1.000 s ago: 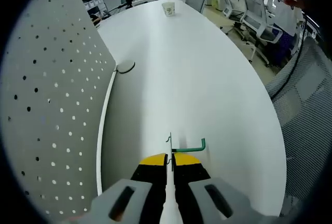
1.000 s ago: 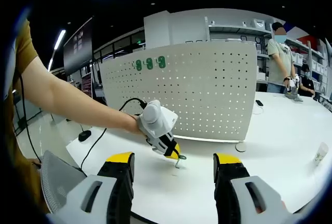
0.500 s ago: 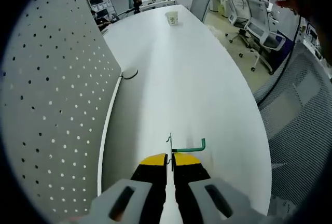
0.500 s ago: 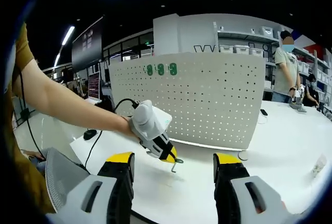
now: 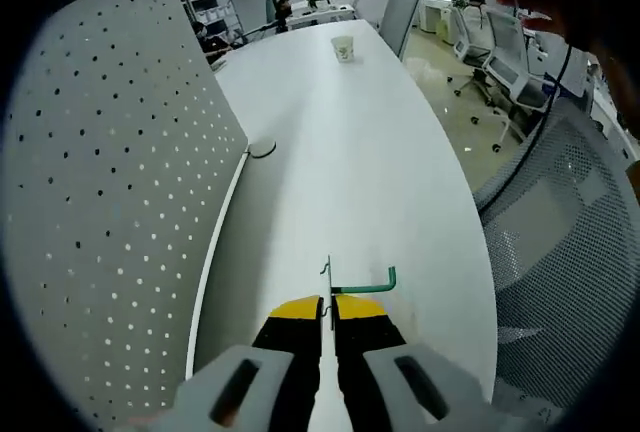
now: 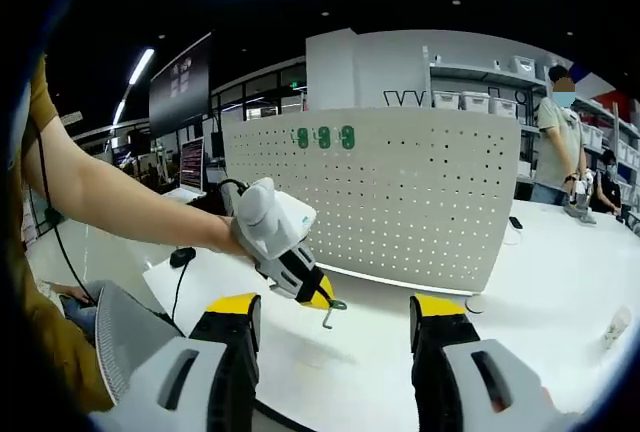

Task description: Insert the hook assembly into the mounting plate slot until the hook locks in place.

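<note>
The left gripper (image 5: pixel 328 310) is pinching a hook (image 5: pixel 345 280) between its yellow-tipped black fingers (image 5: pixel 296 320), which are pressed together on the thin wire stem. The hook is a slim metal wire piece with a green-coated arm bending off to the right and turning up at its end. In the right gripper view the same left gripper (image 6: pixel 320 297) is showing as a rounded white body with a yellow-and-black tip, held by a person's hand (image 6: pixel 222 239), and the small hook (image 6: pixel 331 310) is hanging from its tip just above the bench (image 6: pixel 330 362).

The bench (image 5: pixel 340 142) is a long, smooth white slab with a rounded edge, running far away from the person. Along its left side a pegboard (image 5: pixel 110 182) is standing upright: a flat pale grey sheet dotted with regular rows of small round holes. The hook is near it but not touching. In the right gripper view the pegboard (image 6: pixel 400 202) is carrying three small green pieces (image 6: pixel 325 137) near its top edge.

The right gripper (image 6: pixel 325 332) is hanging with its fingers (image 6: pixel 232 327) spread wide apart, gripping nothing. A paper cup (image 5: pixel 343 48) is sitting at the far end of the bench, and a grey mesh chair (image 5: pixel 560 242) is standing to the right.
</note>
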Tool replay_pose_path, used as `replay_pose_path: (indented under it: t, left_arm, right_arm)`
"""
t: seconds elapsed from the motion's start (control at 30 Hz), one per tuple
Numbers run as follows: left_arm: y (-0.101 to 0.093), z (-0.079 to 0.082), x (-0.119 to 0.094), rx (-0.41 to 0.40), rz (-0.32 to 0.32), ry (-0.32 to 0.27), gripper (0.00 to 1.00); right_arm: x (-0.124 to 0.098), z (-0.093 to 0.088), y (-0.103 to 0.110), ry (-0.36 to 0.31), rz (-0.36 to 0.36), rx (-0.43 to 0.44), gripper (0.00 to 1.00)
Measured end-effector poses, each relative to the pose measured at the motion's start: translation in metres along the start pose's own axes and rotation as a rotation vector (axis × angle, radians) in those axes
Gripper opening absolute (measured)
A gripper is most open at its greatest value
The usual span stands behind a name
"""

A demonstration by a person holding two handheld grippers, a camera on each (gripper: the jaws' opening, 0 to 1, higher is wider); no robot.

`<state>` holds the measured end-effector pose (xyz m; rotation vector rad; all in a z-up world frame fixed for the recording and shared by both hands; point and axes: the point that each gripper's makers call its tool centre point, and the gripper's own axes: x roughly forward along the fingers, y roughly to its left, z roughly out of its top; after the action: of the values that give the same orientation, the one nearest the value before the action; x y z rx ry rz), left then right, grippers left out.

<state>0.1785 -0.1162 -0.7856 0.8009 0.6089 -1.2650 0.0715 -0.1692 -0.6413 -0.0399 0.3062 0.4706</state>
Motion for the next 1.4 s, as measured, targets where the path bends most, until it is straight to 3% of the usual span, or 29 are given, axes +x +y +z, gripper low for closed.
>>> replay_pose_path:
  t: [0.33, 0.77, 1.17, 1.4]
  left_arm:
    - [-0.001, 0.003, -0.043, -0.037, 0.083, -0.073, 0.04]
    - [0.001, 0.007, -0.078, -0.074, 0.161, -0.146, 0.03]
    - [0.009, 0.01, -0.104, -0.181, 0.225, -0.256, 0.03]
    - [0.01, 0.01, -0.118, -0.201, 0.251, -0.299, 0.03]
  right_arm:
    - [0.009, 0.013, 0.017, -0.025, 0.044, -0.024, 0.58]
    - [0.019, 0.02, 0.036, -0.027, 0.119, -0.031, 0.54]
    - [0.029, 0.025, 0.05, -0.021, 0.158, -0.041, 0.53]
    - [0.035, 0.037, 0.055, -0.057, 0.167, -0.047, 0.52]
